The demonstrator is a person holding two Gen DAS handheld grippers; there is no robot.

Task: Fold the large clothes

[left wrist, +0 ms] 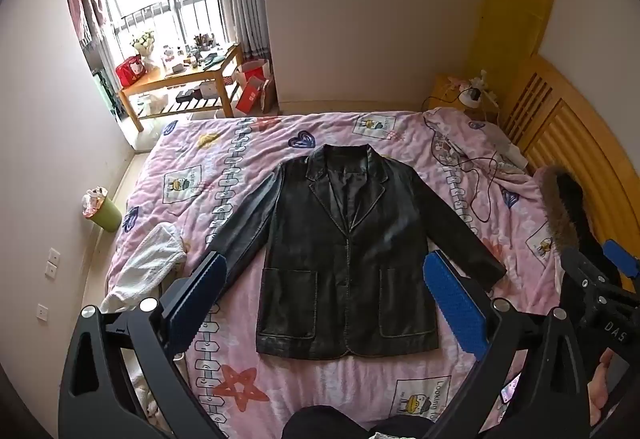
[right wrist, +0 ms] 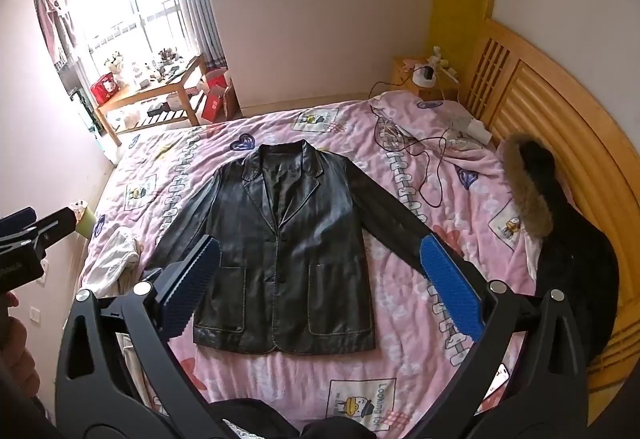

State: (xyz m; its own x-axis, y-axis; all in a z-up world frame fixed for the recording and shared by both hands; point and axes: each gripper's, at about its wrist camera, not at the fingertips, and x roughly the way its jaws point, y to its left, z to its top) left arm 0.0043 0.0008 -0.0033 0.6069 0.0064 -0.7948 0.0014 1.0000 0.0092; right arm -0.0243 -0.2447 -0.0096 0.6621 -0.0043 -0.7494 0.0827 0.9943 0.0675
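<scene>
Claws gape; only left view shows green bin (left wrist: 105, 214) whole.

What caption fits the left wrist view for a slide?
Open left tool hovers above a black leather jacket spread flat on a pink quilt.

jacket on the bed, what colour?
Black, leather-looking jacket with lighter stitching along the edges; clearest in the left wrist view.

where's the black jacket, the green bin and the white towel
black jacket (left wrist: 352, 239): left wrist view, on its front panel
green bin (left wrist: 106, 215): left wrist view, on its side wall
white towel (left wrist: 148, 263): left wrist view, on its middle
</scene>
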